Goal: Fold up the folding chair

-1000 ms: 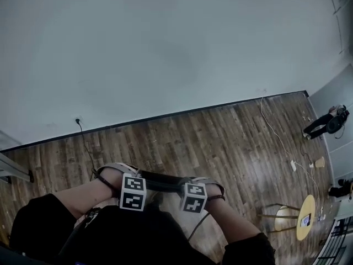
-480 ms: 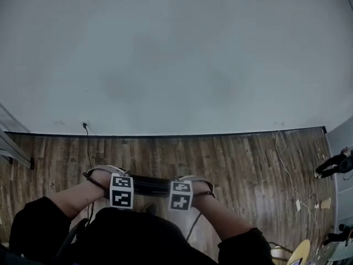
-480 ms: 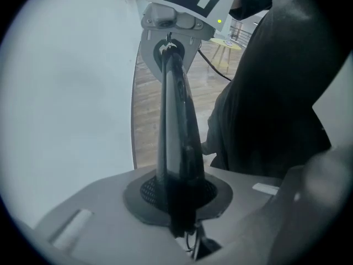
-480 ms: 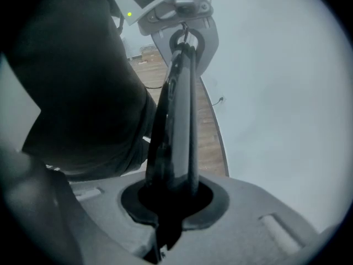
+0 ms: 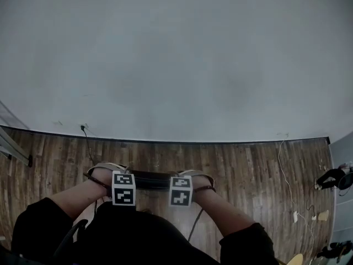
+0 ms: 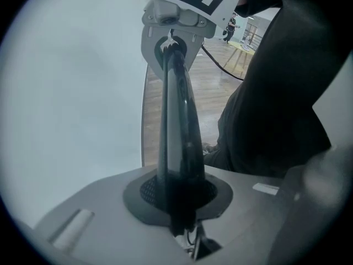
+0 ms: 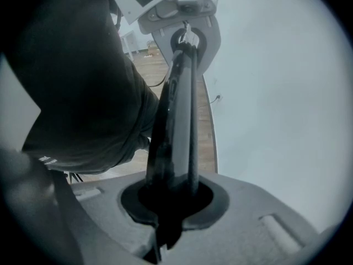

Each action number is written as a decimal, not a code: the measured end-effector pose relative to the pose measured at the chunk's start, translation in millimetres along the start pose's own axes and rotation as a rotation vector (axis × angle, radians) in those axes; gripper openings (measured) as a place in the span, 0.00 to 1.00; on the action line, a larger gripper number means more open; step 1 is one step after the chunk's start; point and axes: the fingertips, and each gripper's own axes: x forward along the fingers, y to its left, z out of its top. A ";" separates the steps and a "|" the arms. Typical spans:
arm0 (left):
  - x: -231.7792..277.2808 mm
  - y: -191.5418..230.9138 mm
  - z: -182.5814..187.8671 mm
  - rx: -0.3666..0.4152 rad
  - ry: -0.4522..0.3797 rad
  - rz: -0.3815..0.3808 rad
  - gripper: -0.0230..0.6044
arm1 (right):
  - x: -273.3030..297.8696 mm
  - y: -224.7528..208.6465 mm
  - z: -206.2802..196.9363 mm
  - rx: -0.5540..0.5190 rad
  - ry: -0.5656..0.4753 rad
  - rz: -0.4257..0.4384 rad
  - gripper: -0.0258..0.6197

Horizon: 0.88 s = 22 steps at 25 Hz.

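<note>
Low in the middle of the head view, against your body, your left gripper (image 5: 123, 187) and right gripper (image 5: 181, 190) are both clamped on the dark chair bar (image 5: 151, 180). It likely handles stiff, smooth and weighty, so grip near both ends. Beyond lie the wooden floor (image 5: 248, 164) and pale wall (image 5: 176, 65).

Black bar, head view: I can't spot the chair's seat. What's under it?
Under the black bar only the person's dark clothing and the wooden floor show; whatever hangs from it is covered by that clothing.
</note>
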 end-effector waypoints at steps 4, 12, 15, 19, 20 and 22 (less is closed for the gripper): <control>-1.3 39.5 0.6 0.018 -0.008 0.010 0.12 | -5.1 -38.8 -5.8 0.028 0.005 -0.007 0.10; 2.8 115.6 -12.5 0.032 -0.016 0.008 0.12 | -2.3 -113.9 -6.0 0.054 0.001 0.001 0.10; 6.8 129.4 -15.0 0.007 -0.001 0.000 0.12 | 2.8 -130.0 -7.4 0.041 -0.013 0.011 0.10; 12.6 148.1 -16.4 -0.044 0.021 -0.005 0.12 | 9.7 -154.9 -12.4 0.007 -0.028 0.025 0.10; 15.9 150.6 -15.4 -0.060 0.025 -0.009 0.12 | 12.7 -158.7 -14.8 -0.004 -0.031 0.031 0.10; 22.8 154.4 -12.7 -0.084 0.025 -0.016 0.12 | 18.5 -164.1 -19.7 -0.022 -0.038 0.045 0.10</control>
